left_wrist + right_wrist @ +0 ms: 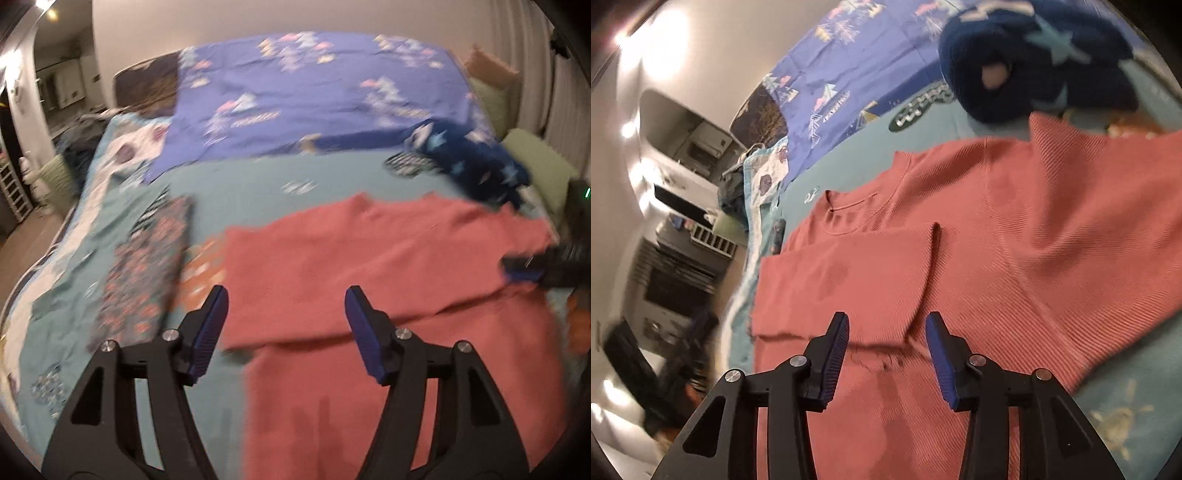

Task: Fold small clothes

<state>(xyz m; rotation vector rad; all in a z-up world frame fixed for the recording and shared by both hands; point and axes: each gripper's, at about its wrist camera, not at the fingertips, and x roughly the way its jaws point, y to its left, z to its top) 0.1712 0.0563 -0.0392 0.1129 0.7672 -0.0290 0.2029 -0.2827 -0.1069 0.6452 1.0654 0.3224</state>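
Looking at the coral ribbed sweater (pixel 1015 236) spread on the teal bedspread (pixel 258 192), we've got one sleeve folded across its chest, left gripper (pixel 286 295) and right gripper (pixel 886 321) both open and empty above it, the rest unfolded.

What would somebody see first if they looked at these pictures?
The big coral-pink top spread on the bed, right in front, with one sleeve folded across it. Behind it lies a purple patterned sheet, and a dark blue bundle with pale stars sits at the top's far right corner.
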